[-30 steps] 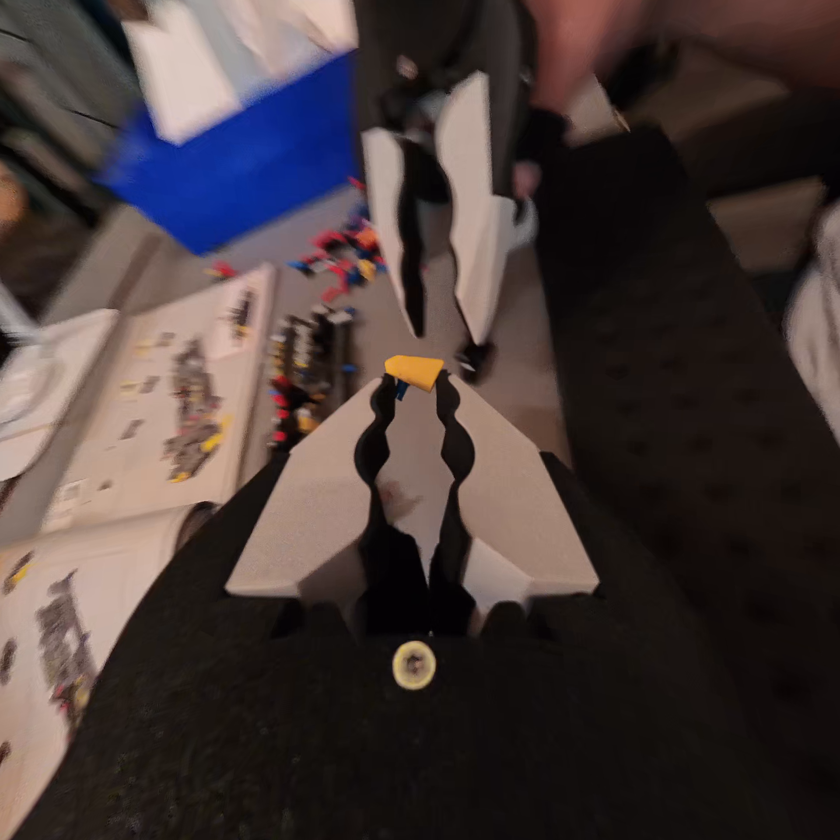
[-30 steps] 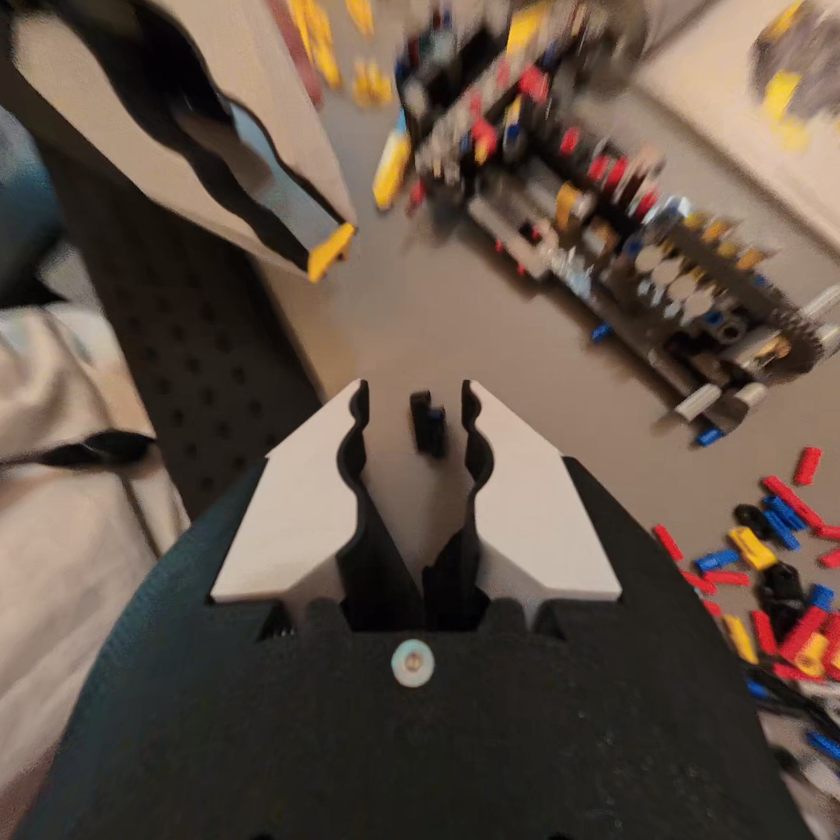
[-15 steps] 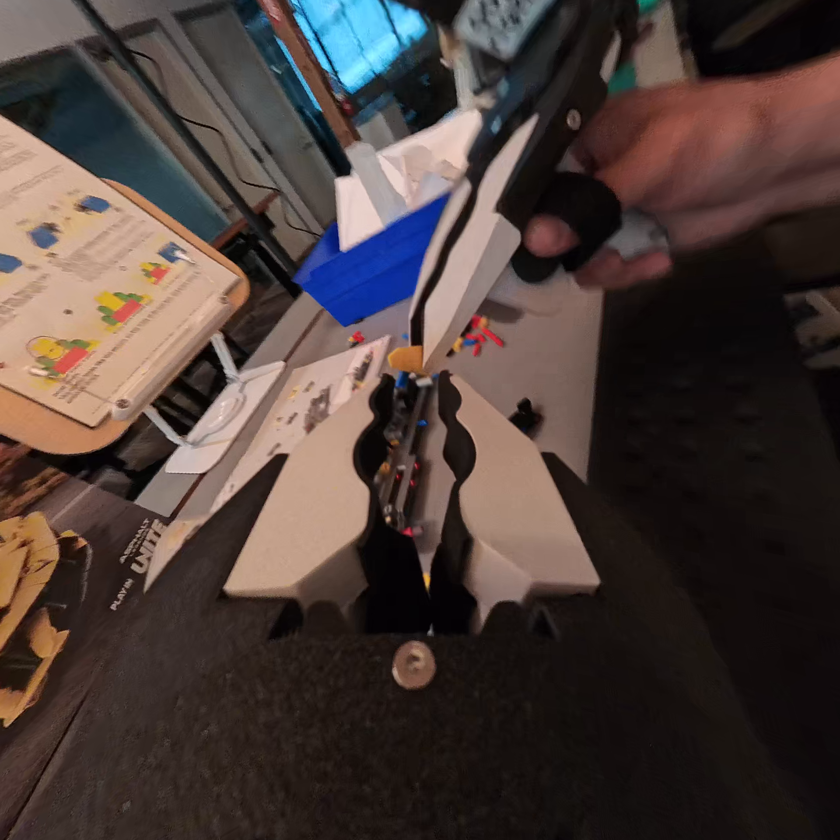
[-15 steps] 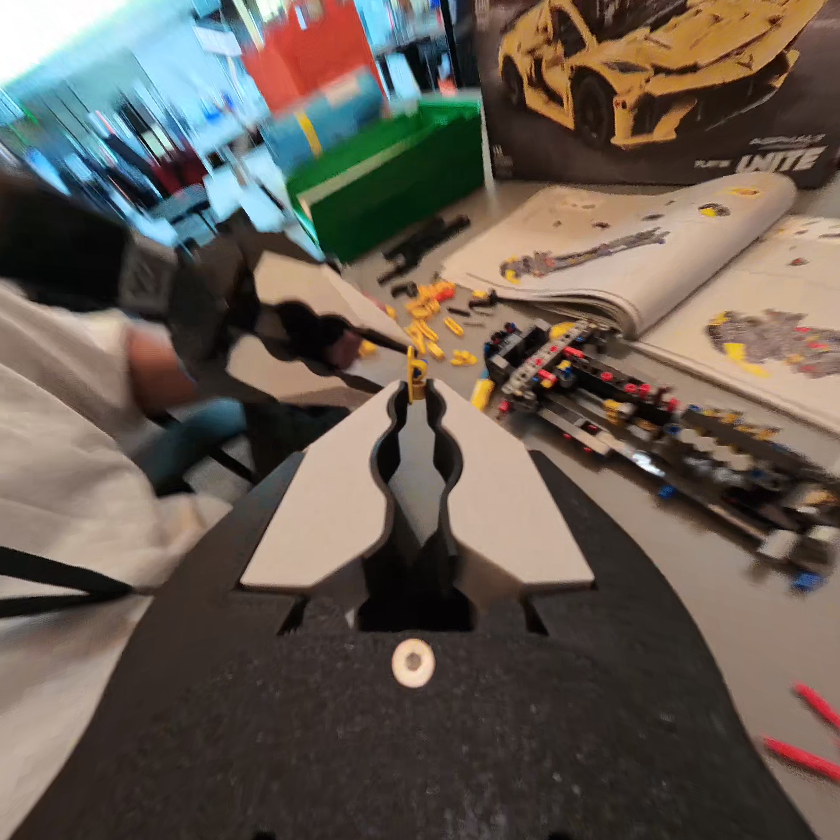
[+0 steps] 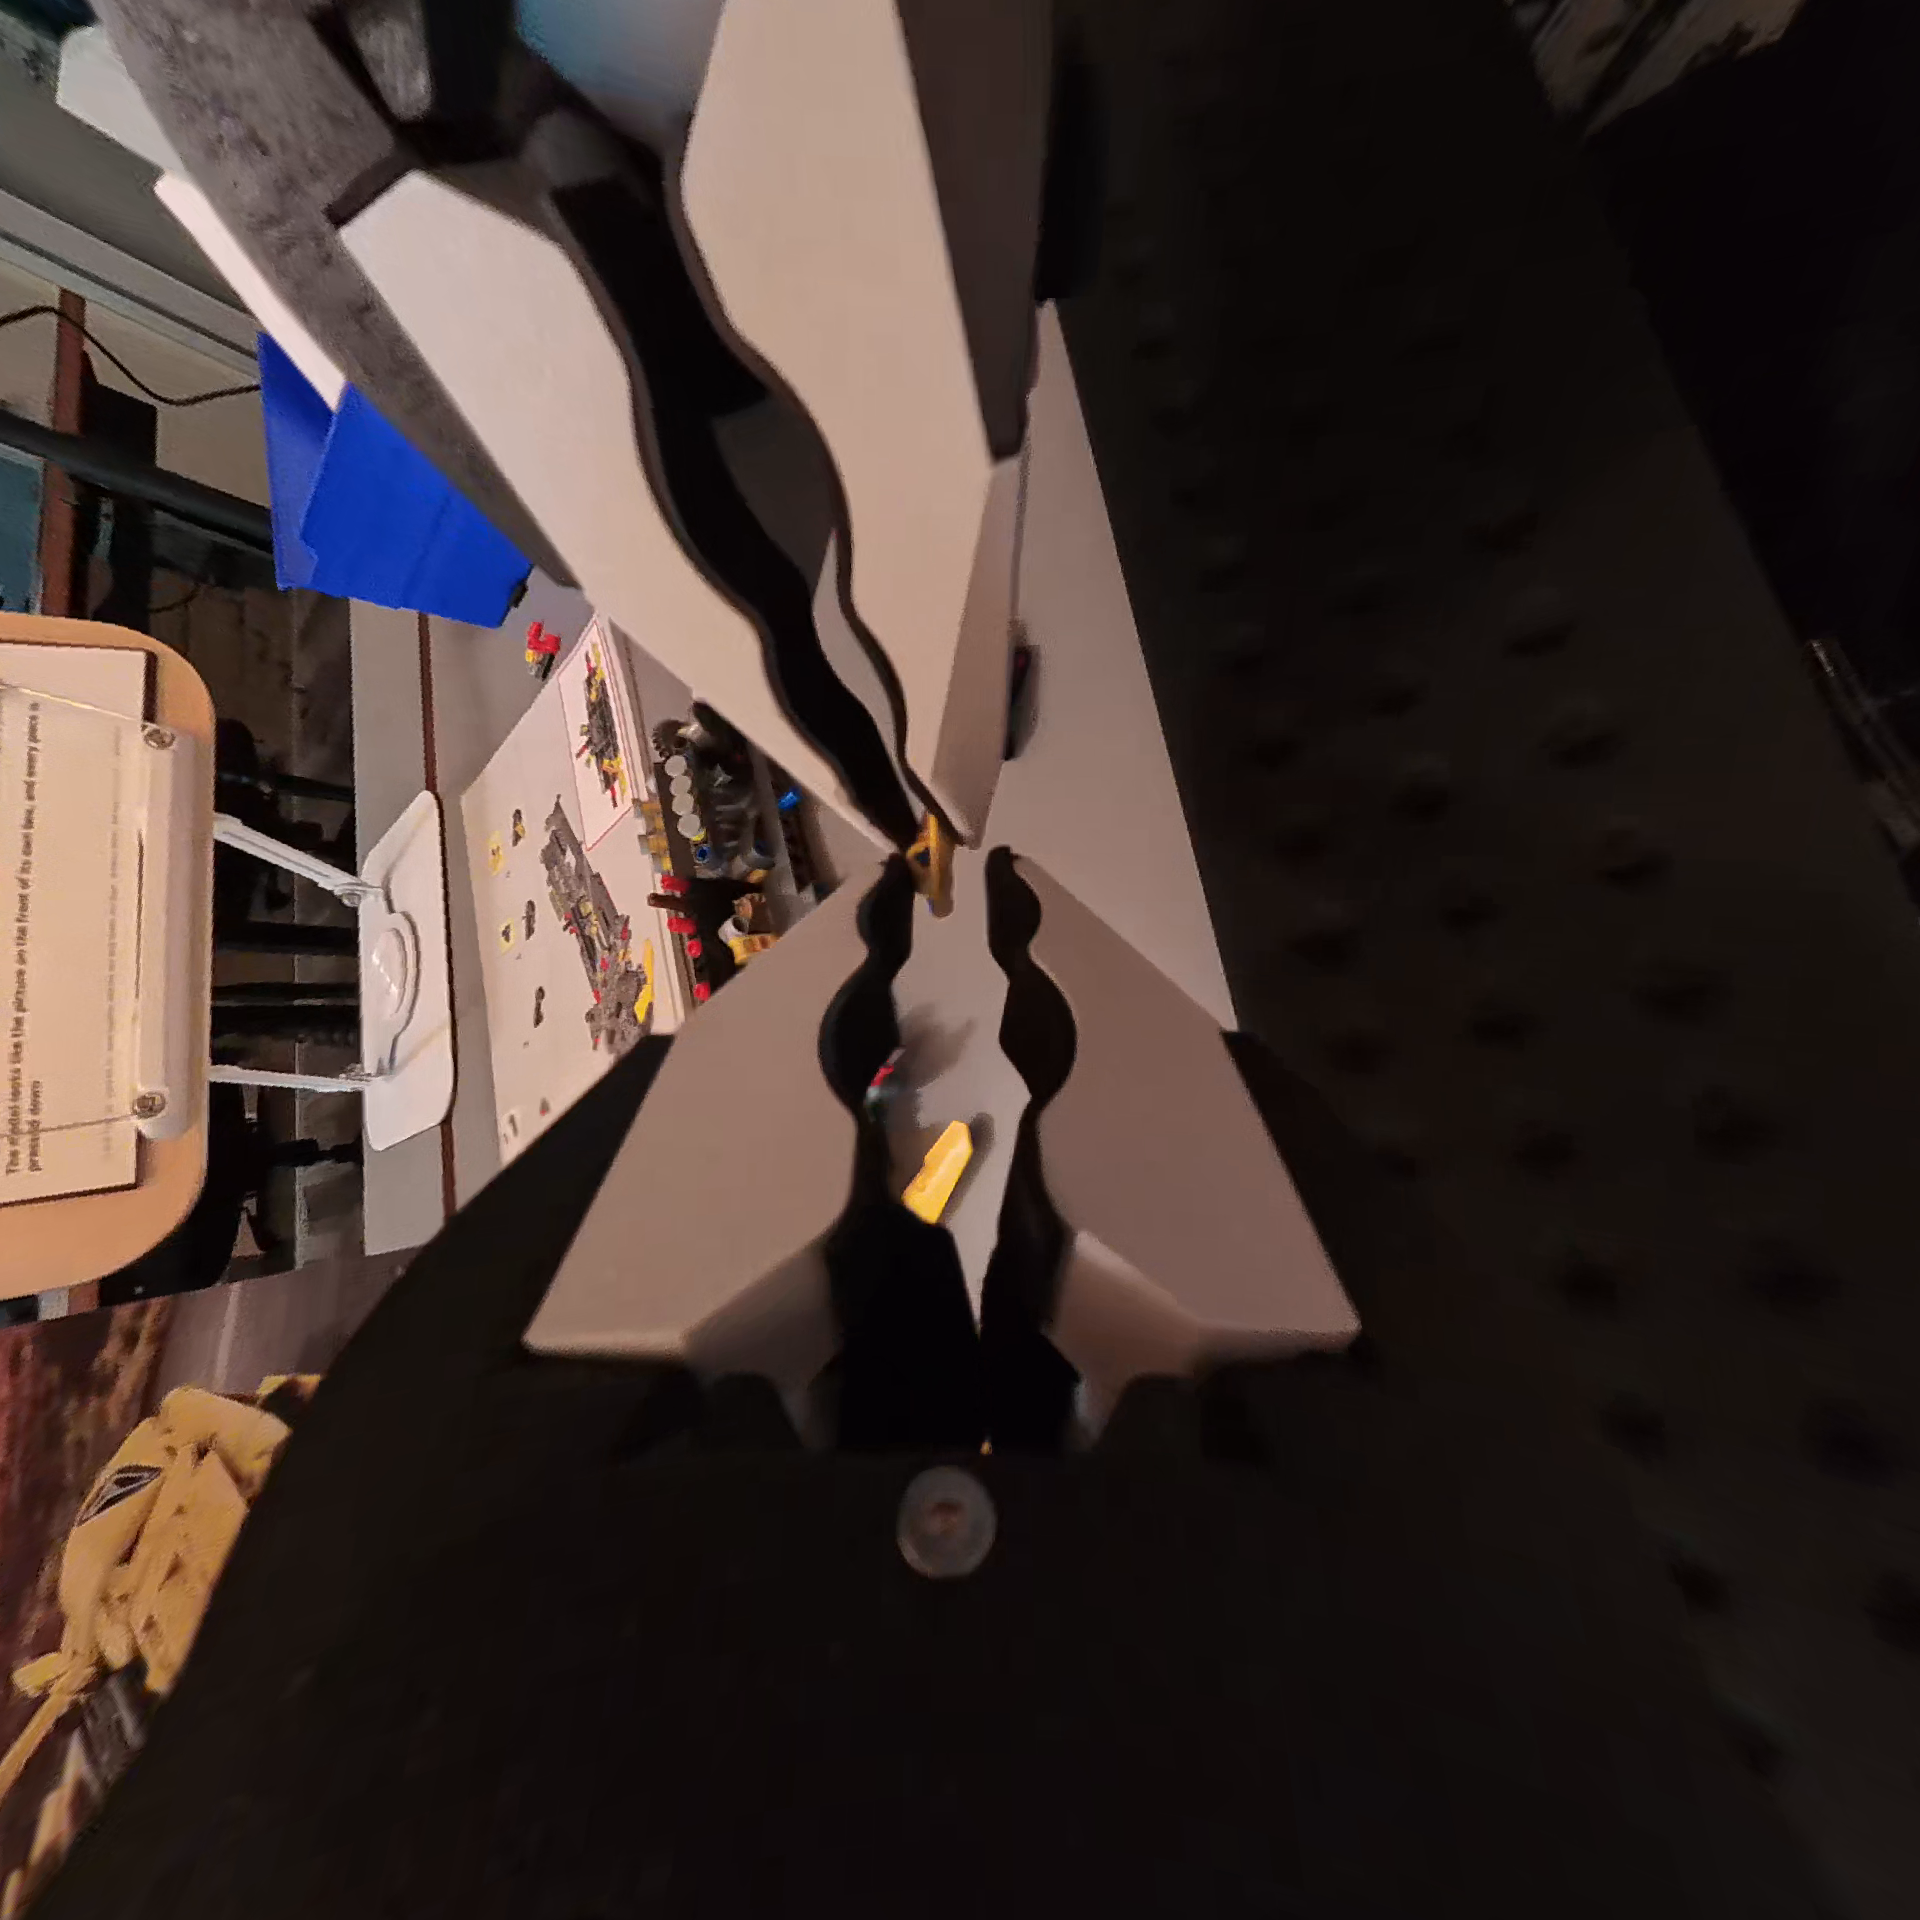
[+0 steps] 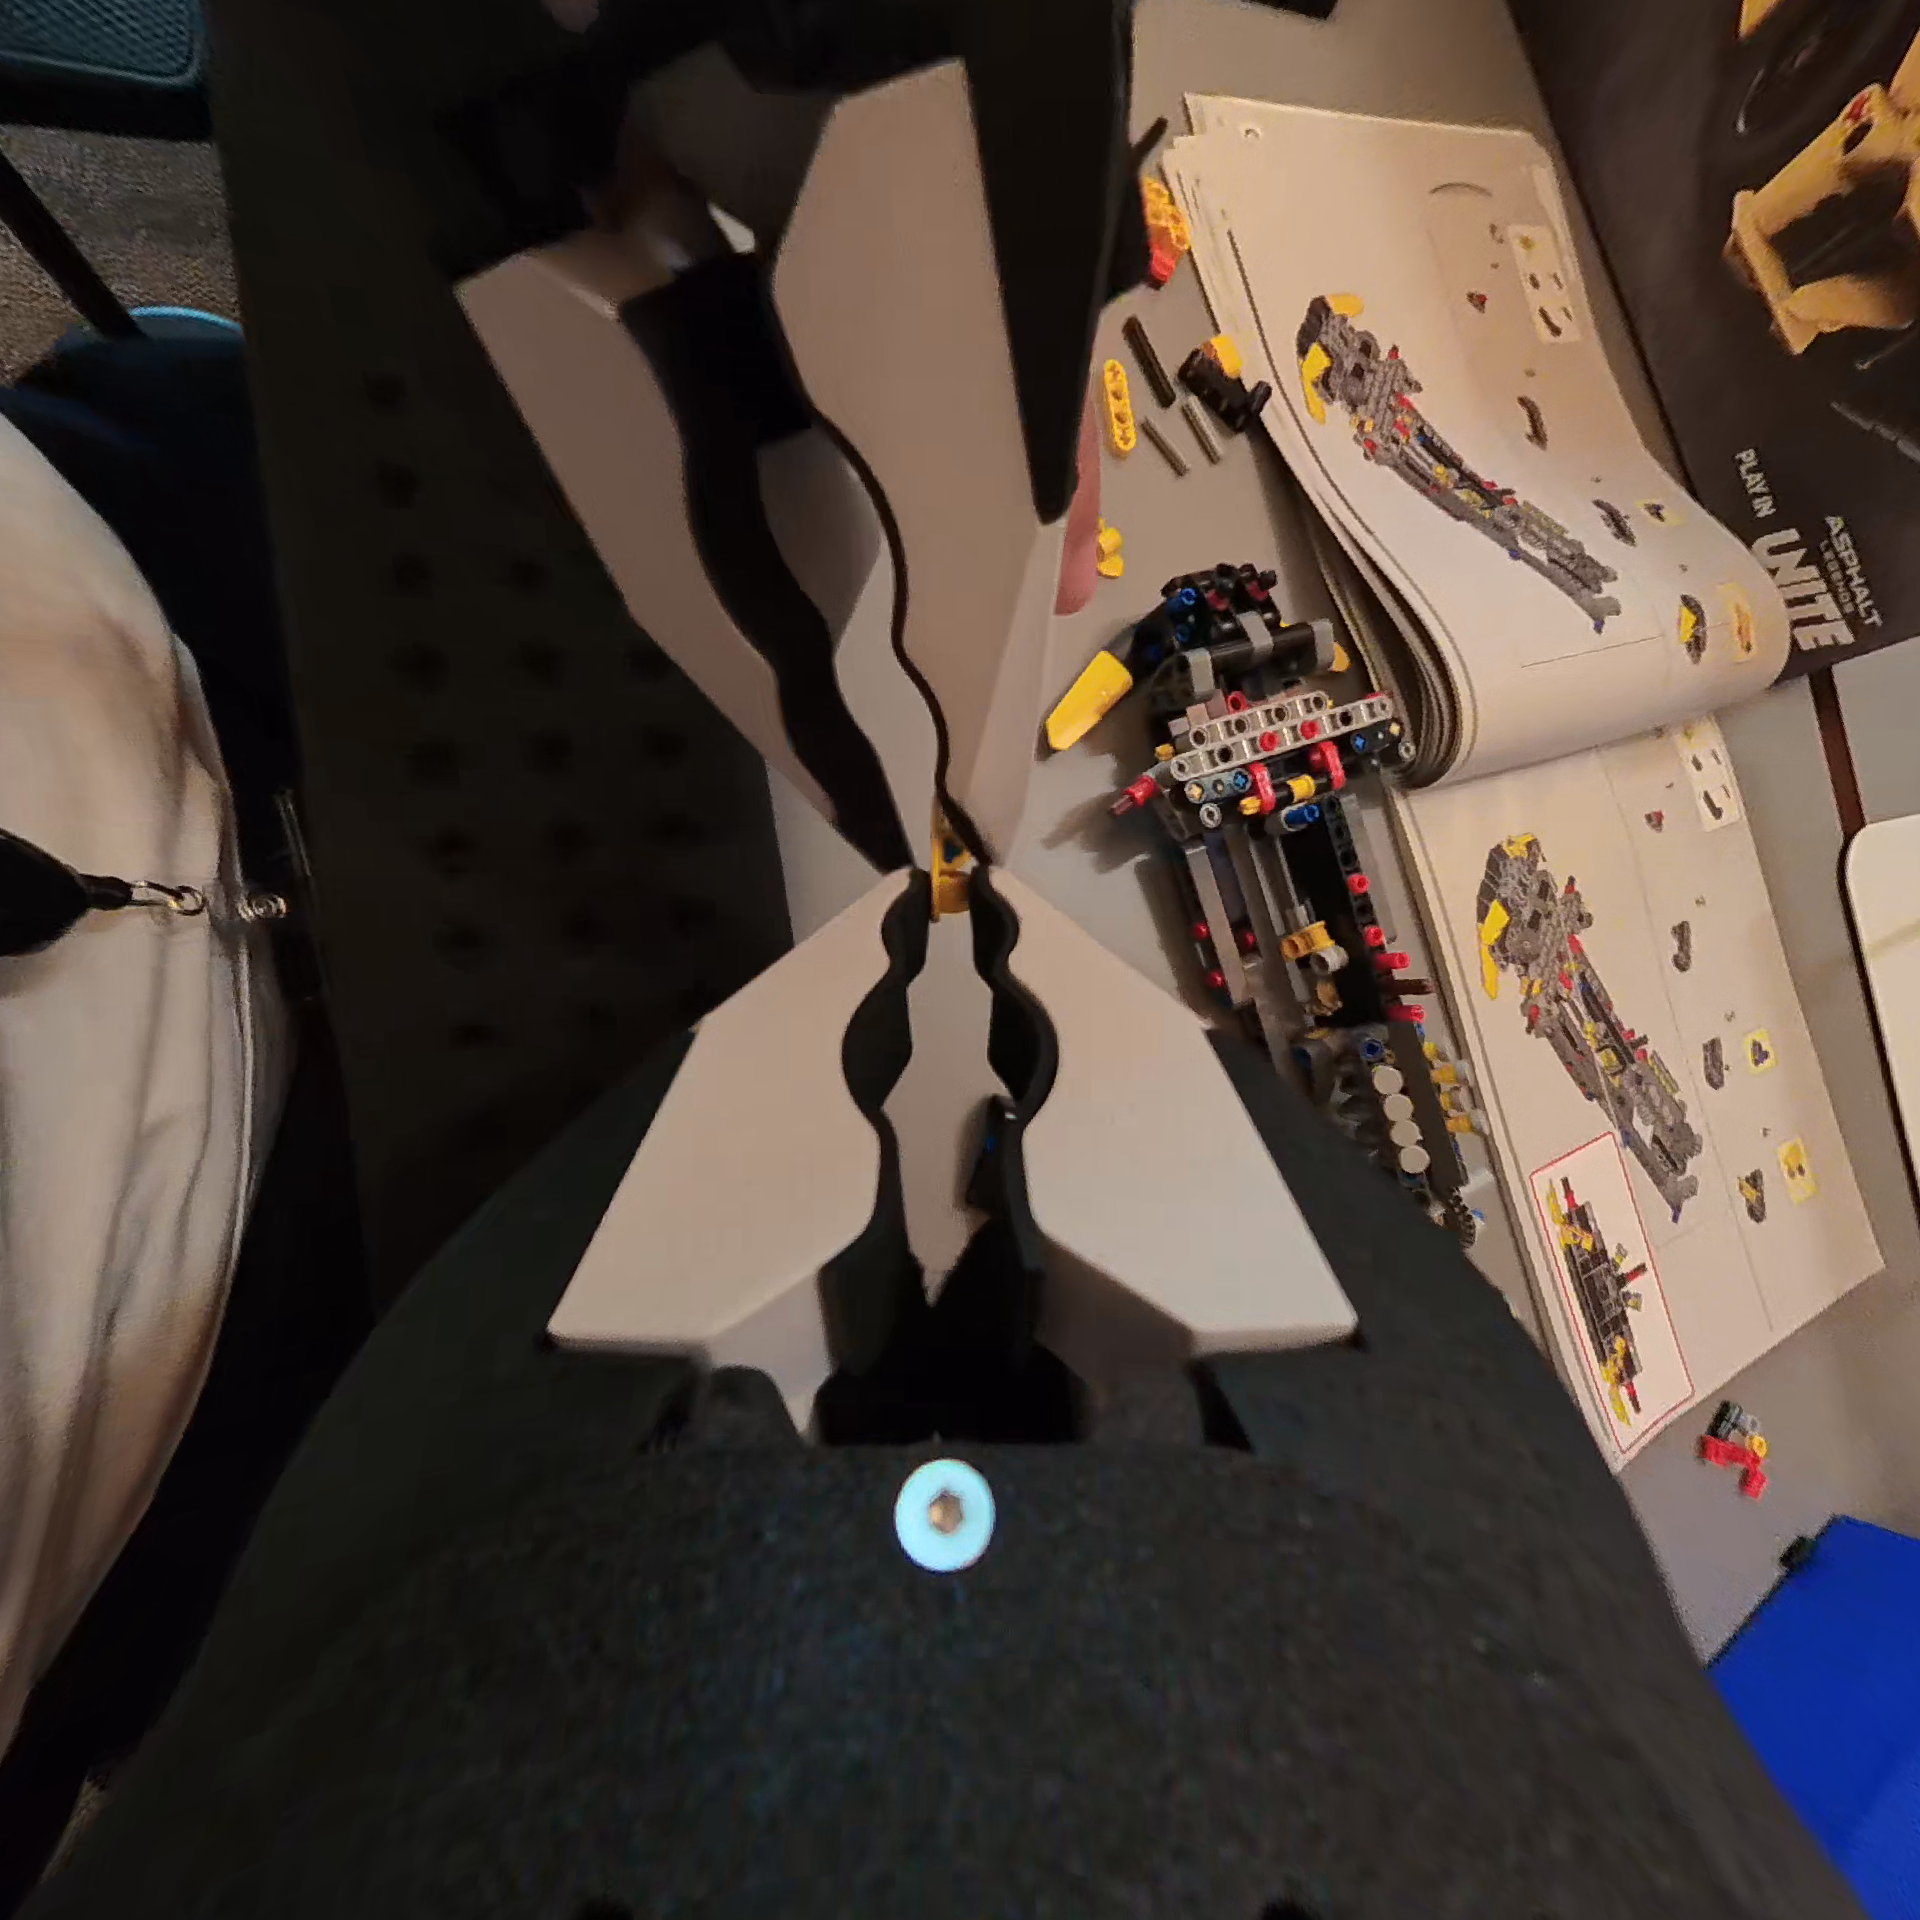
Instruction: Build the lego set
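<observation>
The left gripper [image 5: 943, 868] and right gripper [image 6: 948, 883] meet tip to tip at mid-frame in both wrist views. The left one's jaws stand apart in its own view; the right one's are nearly together at the tips

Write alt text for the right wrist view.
The right tool, at the bottom, pinches a small yellow piece at its tips, meeting the left tool that reaches down from the top, tip to tip. Right of them on a grey table lie a part-built model and an open manual.
</observation>
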A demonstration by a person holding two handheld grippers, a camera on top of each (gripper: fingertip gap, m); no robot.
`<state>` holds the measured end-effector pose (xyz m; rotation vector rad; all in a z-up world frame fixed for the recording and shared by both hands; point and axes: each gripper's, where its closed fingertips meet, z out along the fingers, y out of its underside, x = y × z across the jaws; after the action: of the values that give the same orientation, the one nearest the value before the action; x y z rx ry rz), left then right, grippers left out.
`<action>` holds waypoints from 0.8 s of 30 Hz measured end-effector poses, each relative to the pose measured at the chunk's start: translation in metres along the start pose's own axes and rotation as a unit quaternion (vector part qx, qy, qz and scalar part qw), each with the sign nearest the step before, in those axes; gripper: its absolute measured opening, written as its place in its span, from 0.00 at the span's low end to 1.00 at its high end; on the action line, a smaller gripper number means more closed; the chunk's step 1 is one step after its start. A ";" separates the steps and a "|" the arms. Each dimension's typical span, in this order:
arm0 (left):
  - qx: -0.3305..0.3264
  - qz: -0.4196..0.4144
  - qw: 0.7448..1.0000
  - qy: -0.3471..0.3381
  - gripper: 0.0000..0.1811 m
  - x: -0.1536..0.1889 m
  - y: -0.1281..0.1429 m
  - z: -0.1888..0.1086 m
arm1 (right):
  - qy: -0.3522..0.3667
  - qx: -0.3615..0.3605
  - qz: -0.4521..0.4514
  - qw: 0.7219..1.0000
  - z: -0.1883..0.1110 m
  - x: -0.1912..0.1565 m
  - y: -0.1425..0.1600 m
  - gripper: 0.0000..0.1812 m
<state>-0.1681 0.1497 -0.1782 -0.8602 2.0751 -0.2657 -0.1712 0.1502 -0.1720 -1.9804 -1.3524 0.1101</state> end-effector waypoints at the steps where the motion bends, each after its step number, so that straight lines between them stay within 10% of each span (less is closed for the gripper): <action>1: -0.002 -0.003 1.000 -0.002 0.04 0.001 0.001 0.002 | -0.003 0.003 -0.007 1.000 0.000 -0.002 0.000 0.04; 9: 0.041 -0.019 0.996 -0.076 0.02 -0.015 -0.003 0.004 | 0.003 0.106 0.067 0.992 -0.009 0.008 -0.005 0.05; 16: 0.099 0.059 0.959 -0.257 0.02 -0.041 -0.014 -0.017 | -0.207 0.330 0.381 0.839 -0.034 0.016 -0.023 0.18; 24: 0.086 0.104 0.945 -0.299 0.02 -0.043 -0.017 -0.017 | -0.203 0.365 0.395 0.818 -0.031 0.013 -0.023 0.07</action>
<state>-0.1554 0.1635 -0.1321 -0.5216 1.5274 -0.0553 -0.1696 0.1501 -0.1311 -1.7169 -0.4529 1.2980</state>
